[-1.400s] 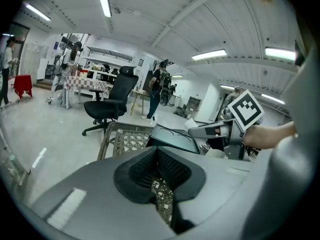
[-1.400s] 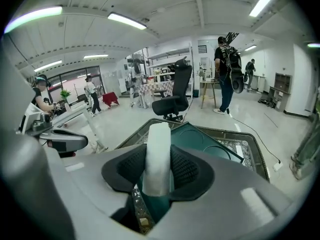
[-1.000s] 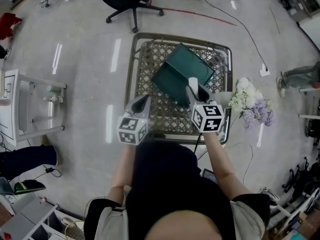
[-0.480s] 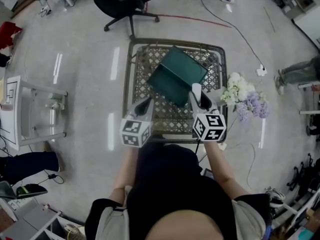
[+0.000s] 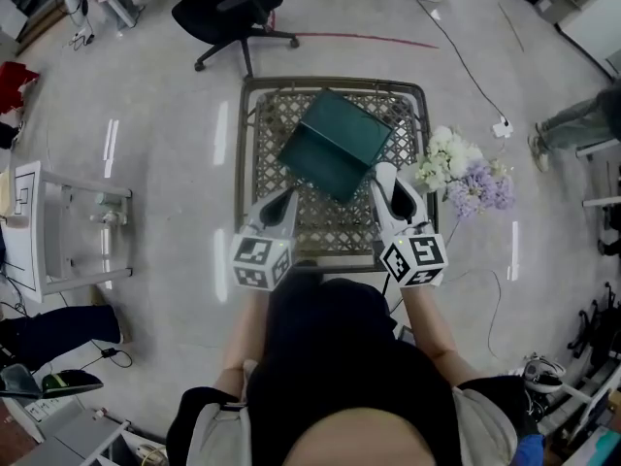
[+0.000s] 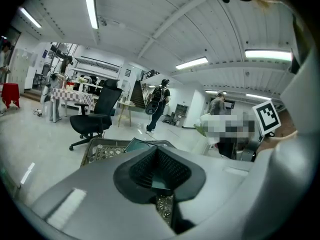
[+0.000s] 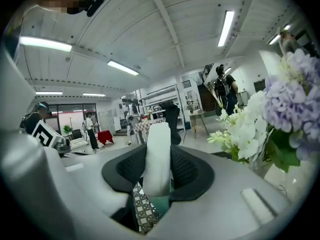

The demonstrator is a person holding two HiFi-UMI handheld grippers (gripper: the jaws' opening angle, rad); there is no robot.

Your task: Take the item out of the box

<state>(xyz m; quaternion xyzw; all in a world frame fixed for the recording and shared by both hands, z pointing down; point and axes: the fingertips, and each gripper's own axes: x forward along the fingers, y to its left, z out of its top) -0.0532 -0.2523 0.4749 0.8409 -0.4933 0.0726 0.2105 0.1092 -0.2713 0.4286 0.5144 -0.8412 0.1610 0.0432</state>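
My right gripper (image 5: 388, 184) clamps the white item (image 7: 158, 156) between its jaws; my left gripper (image 5: 283, 202) is closed on nothing. Just ahead, between both, the green box (image 5: 335, 144) sits on the lattice table (image 5: 243, 178)

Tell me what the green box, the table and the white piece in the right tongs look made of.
Green box: probably coated cardboard, from its matte flat panels and sharp edges. Table: wicker-like woven lattice top in a darker, possibly metal frame. White piece clamped in the right tongs: soft-looking, perhaps foam or rolled paper; uncertain.
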